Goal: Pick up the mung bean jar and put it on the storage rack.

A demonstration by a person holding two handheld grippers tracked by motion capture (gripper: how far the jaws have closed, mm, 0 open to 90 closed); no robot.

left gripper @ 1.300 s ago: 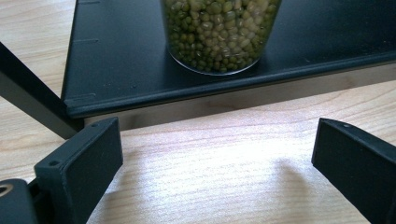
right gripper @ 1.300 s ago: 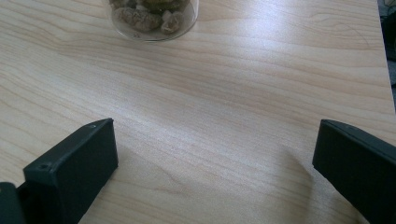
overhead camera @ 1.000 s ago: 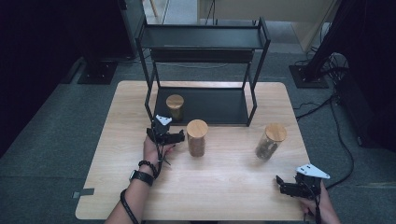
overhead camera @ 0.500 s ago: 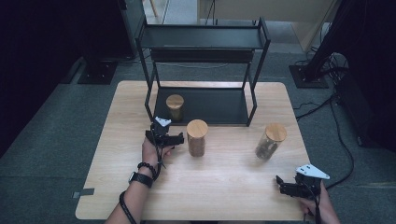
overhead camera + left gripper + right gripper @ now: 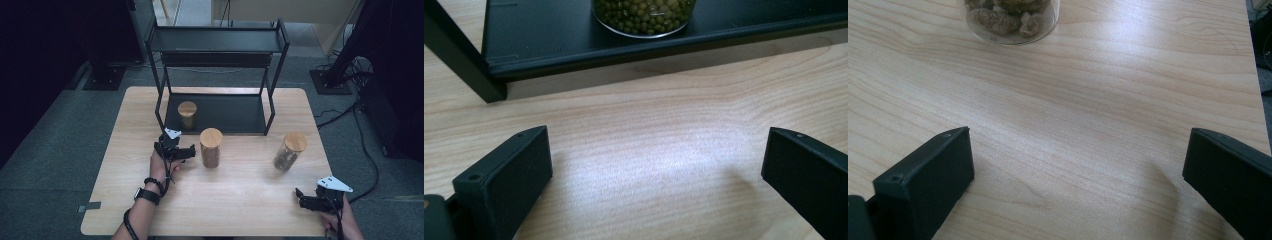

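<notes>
The high view looked down on a pale wooden table with a black two-tier rack standing at its far side. One cork-lidded jar sat on the rack's bottom shelf (green beans inside, going by the left gripper view), a second jar stood on the table just in front of the rack, and a third jar stood off to the right. The left gripper hovered just beside the middle jar, jaws spread wide with nothing between them. The right gripper sat near the table's front right corner, its jaws likewise apart and empty.
</notes>
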